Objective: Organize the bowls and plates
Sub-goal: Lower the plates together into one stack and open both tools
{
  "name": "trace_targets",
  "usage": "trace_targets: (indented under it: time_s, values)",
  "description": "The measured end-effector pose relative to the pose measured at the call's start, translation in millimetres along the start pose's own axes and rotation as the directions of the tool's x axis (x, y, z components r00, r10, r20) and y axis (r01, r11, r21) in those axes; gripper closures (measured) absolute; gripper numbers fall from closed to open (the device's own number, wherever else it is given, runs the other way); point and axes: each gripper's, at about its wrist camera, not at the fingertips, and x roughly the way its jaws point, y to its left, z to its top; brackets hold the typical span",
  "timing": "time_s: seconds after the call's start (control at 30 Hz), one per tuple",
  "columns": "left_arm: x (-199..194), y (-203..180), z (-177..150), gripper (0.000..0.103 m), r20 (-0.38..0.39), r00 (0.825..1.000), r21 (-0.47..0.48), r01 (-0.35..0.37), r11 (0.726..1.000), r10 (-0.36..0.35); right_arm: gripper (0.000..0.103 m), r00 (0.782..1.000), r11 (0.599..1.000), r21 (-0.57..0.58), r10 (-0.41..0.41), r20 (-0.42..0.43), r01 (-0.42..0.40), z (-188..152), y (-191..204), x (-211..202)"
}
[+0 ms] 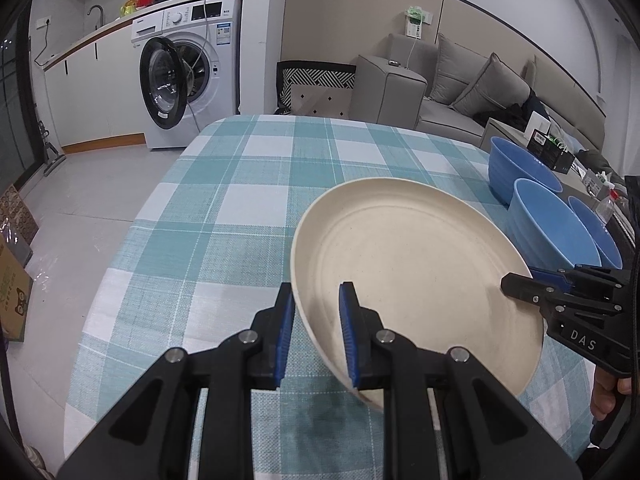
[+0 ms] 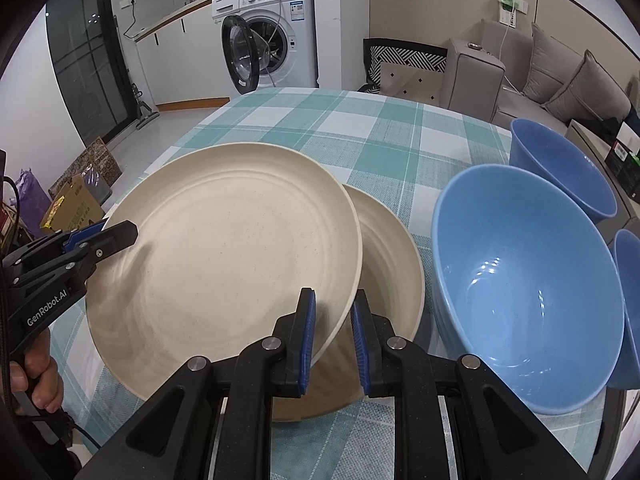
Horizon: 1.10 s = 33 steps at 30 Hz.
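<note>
Two grippers are sharing one load: I am holding the cream plate (image 2: 224,256) by opposite edges. My left gripper (image 1: 316,332) is pinching its near rim, one blue-padded finger under the plate and the other inside it, the fingers narrow and pressing on the rim. My right gripper (image 2: 332,336) is doing the same on the other side, its fingers drawn close together on the rim nearest that camera. In the right wrist view my left gripper is showing at the plate's far left edge, with my left hand (image 2: 38,376) wrapping its handle.

I am keeping the plate tilted above the worktop (image 1: 224,216), which is wearing a teal and white checked cloth. In the right wrist view it is partly covering a second cream plate (image 2: 396,264) lying flat on the cloth just beneath and to the right; I cannot tell whether the two are touching.

Three blue bowls are sitting at the right side of the worktop. The nearest bowl (image 2: 528,292) is standing just beside the lower plate, a second bowl (image 2: 560,168) is behind it, and a third bowl (image 2: 630,308) is showing only partly at the picture's right edge. Beyond the worktop a washing machine (image 1: 192,68) is standing with its door open, and a grey sofa (image 1: 460,88) is lining the wall.
</note>
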Motion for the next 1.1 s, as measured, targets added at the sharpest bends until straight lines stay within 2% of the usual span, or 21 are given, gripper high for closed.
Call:
trace_targets:
  time_s: [0.57, 1.1]
  values:
    - [9.4, -14.7, -3.8, 0.083, -0.014, 1.000, 0.038, -0.002, 0.999, 0.003, 0.085, 1.000, 0.999, 0.051, -0.005, 0.007, 0.004, -15.1, -12.5, 0.2]
    - [25.6, -38.1, -1.8, 0.083, -0.007, 0.999, 0.108, -0.043, 0.993, 0.044, 0.084, 0.988, 0.991, 0.063, -0.124, 0.092, 0.119, -26.2, -12.9, -11.1]
